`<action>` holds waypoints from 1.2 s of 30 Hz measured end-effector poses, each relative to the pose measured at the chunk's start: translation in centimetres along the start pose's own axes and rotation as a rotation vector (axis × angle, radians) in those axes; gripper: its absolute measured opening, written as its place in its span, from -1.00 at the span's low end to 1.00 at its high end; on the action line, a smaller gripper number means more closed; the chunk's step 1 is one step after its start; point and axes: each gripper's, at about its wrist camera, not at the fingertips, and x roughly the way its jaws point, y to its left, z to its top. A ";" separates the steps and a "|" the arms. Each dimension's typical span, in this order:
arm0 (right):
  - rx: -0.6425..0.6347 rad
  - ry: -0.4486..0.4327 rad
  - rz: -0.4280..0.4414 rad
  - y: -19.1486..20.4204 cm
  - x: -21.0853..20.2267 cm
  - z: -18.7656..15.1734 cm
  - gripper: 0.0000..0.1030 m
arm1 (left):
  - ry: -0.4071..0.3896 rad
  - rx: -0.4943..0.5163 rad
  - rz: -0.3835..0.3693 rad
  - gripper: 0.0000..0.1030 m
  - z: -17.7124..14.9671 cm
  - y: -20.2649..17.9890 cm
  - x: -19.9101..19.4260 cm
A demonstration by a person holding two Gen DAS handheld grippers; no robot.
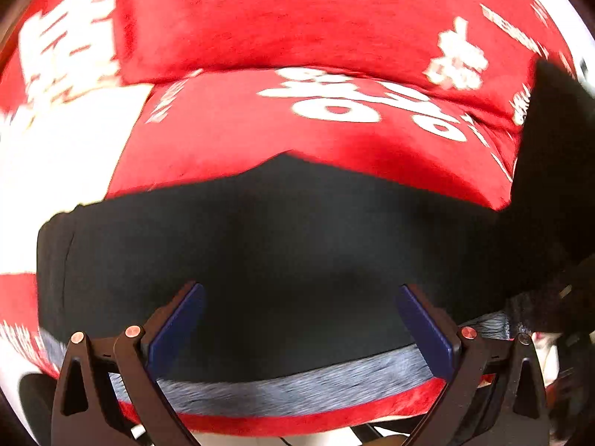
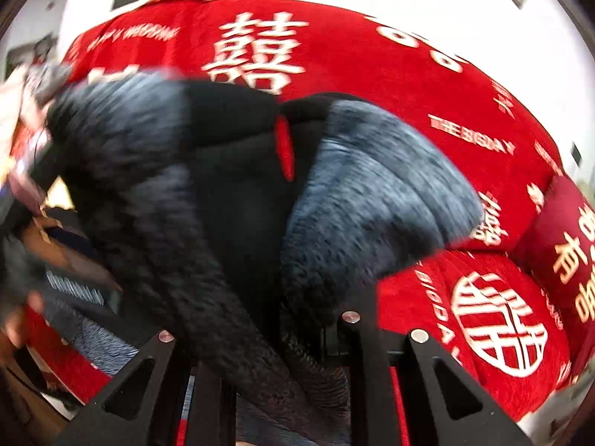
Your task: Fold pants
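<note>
The pants are black outside with a grey-blue fleece lining. In the left wrist view a flat black part of the pants point(image 1: 282, 238) lies on a red sofa cover point(image 1: 319, 18), with a strip of lining along its near edge. My left gripper point(image 1: 299, 319) is open, its blue pads point(image 1: 174, 329) spread wide just above that cloth. In the right wrist view my right gripper point(image 2: 273, 338) is shut on a bunched fold of the pants point(image 2: 238, 200), which hangs lifted in front of the camera with lining point(image 2: 375, 182) turned out.
The sofa cover point(image 2: 372, 63) is red with white characters and covers seat and backrest. A red cushion point(image 2: 569, 245) sits at the right. Cluttered items and a person's hand point(image 2: 22, 319) show at the left edge. A white wall is behind.
</note>
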 end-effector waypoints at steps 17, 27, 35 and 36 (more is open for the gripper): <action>-0.308 0.120 -0.185 11.9 4.8 -4.3 -0.62 | -0.021 -0.188 -0.053 1.00 -0.7 6.7 -0.5; -0.418 0.159 -0.270 14.0 6.4 -5.6 -0.38 | 0.006 -0.197 -0.029 1.00 -1.1 7.2 0.3; -0.412 0.078 -0.038 12.5 -1.3 -4.8 0.62 | -0.025 -0.161 -0.051 1.00 0.3 5.6 -1.2; -0.371 0.063 0.021 11.5 -2.6 -4.7 0.62 | -0.025 -0.144 -0.053 1.00 0.5 5.0 -1.3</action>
